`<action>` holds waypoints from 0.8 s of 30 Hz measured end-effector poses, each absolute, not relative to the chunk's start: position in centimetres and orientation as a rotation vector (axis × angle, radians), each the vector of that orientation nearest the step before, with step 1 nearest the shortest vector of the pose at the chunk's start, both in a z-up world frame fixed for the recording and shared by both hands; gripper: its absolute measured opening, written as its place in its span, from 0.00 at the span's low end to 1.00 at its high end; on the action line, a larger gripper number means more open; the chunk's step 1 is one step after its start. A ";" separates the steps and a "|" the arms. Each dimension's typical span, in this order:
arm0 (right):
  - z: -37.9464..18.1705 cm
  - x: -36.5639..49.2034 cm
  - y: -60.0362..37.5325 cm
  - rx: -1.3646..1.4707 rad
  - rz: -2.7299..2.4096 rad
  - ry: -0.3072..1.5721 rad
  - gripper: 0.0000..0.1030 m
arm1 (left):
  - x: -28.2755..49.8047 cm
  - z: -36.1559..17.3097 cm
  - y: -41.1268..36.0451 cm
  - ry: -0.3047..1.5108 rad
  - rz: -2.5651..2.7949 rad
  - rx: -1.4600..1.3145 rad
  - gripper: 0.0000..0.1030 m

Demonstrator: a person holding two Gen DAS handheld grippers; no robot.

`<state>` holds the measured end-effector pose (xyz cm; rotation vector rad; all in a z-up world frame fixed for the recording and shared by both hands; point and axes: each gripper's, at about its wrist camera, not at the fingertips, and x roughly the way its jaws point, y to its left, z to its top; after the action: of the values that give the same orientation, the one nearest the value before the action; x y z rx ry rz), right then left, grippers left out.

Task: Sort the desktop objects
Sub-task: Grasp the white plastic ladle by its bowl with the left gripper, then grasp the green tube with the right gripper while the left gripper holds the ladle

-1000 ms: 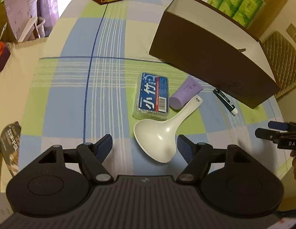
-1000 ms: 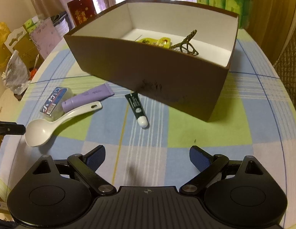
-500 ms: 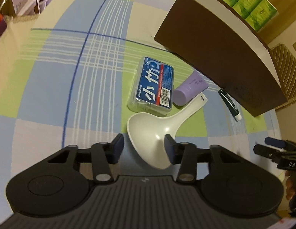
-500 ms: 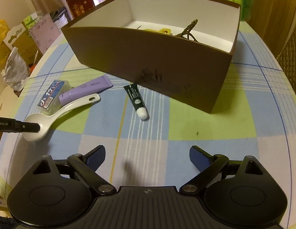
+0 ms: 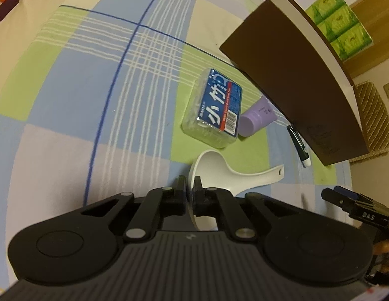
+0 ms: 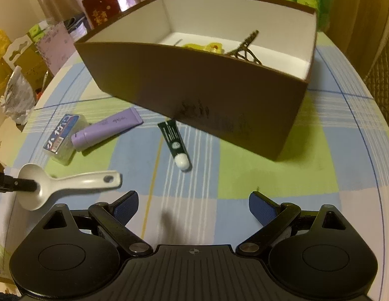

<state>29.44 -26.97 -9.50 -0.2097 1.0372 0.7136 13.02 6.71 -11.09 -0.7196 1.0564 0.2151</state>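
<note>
A white plastic spoon (image 5: 237, 175) lies on the checked tablecloth, and my left gripper (image 5: 190, 183) is shut on the rim of its bowl. The right wrist view shows the same spoon (image 6: 69, 183) with the left gripper's fingers (image 6: 21, 185) clamped on it at the far left. My right gripper (image 6: 193, 200) stands open over bare cloth, holding nothing. Beyond lie a clear box with a blue label (image 5: 217, 110), a purple tube (image 5: 257, 118) and a dark green tube (image 6: 174, 141). The brown box (image 6: 207, 87) holds a yellow item (image 6: 204, 46) and a hair clip (image 6: 244, 50).
A red box (image 6: 101, 7) stands at the table's far end. Bags and cardboard clutter (image 6: 18, 75) crowd the left side off the table. Green tissue packs (image 5: 342, 22) and a woven chair back (image 5: 375, 115) are behind the brown box.
My left gripper came down onto the spoon and closed on its bowl rim. The spoon's handle swung round toward the right gripper. The right gripper stayed open and still.
</note>
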 end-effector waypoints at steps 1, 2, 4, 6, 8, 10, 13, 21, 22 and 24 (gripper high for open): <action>-9.6 29.5 -26.8 -0.213 0.721 1.033 0.89 | 12.6 -11.0 6.9 1.054 0.220 -0.725 0.02; -9.6 29.5 -26.6 -0.219 0.729 1.029 0.89 | 12.2 -10.9 7.1 1.051 0.226 -0.732 0.02; -9.7 29.4 -26.1 -0.236 0.747 1.009 0.88 | 11.2 -10.6 7.7 1.044 0.242 -0.750 0.02; -9.8 29.4 -25.5 -0.254 0.769 0.986 0.78 | 10.2 -10.4 8.4 1.033 0.261 -0.774 0.02; -10.0 29.6 -24.8 -0.264 0.791 0.973 0.70 | 9.2 -10.1 9.2 1.019 0.280 -0.797 0.02; -10.2 29.7 -24.3 -0.269 0.801 0.953 0.63 | 8.3 -9.7 9.8 1.006 0.298 -0.812 0.02; -10.5 30.2 -23.3 -0.284 0.822 0.930 0.47 | 7.3 -9.0 10.5 0.980 0.324 -0.827 0.02; -12.0 31.9 -21.3 -0.304 0.824 0.915 0.30 | 7.1 -7.6 11.1 0.922 0.331 -0.856 0.02; -12.2 32.1 -21.1 -0.305 0.821 0.919 0.28 | 7.1 -7.5 11.1 0.917 0.329 -0.861 0.02; -12.8 32.4 -21.0 -0.308 0.817 0.933 0.23 | 7.3 -7.3 11.1 0.907 0.323 -0.874 0.02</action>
<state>32.42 -20.98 -12.83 -0.3080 0.9332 0.8170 7.28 11.11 -7.31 -0.8735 0.9068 0.3229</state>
